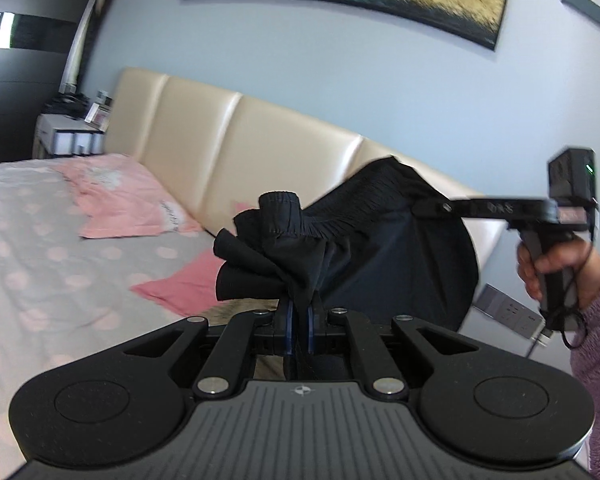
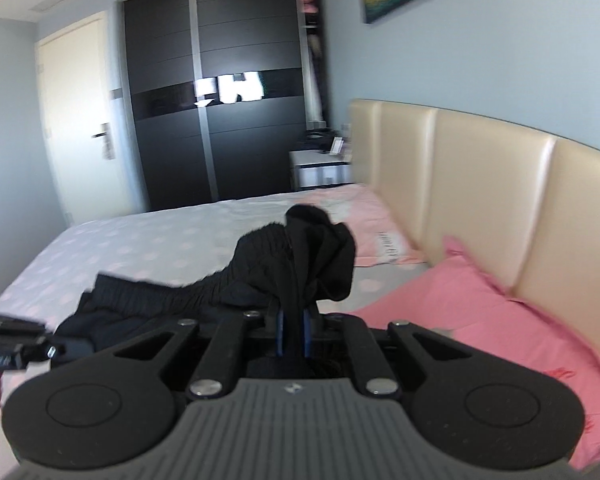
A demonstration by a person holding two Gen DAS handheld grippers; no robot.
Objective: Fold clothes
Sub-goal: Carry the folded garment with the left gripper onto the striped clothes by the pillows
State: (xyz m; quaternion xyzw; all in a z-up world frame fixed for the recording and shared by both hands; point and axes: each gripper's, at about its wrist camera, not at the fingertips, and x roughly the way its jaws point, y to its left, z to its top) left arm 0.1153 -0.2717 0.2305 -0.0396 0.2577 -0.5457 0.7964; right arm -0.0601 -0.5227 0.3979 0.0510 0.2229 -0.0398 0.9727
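A black garment (image 1: 380,240) with a gathered elastic waistband hangs in the air above the bed, stretched between both grippers. My left gripper (image 1: 300,312) is shut on a bunched corner of it, and cloth spills over the blue pads. In the right wrist view my right gripper (image 2: 293,322) is shut on the other bunched end of the garment (image 2: 308,256). The waistband runs from there down-left toward the left gripper (image 2: 40,350). From the left wrist view the right gripper (image 1: 428,206) pinches the cloth, held by a hand (image 1: 556,268) in a purple fuzzy sleeve.
Below lies a bed with a pale polka-dot sheet (image 2: 148,248) and pink pillows (image 2: 480,328) (image 1: 120,200) against a beige padded headboard (image 2: 480,200). A nightstand (image 2: 320,168), dark wardrobe (image 2: 220,120) and door (image 2: 76,120) stand beyond. A wall socket (image 1: 508,308) is at the right.
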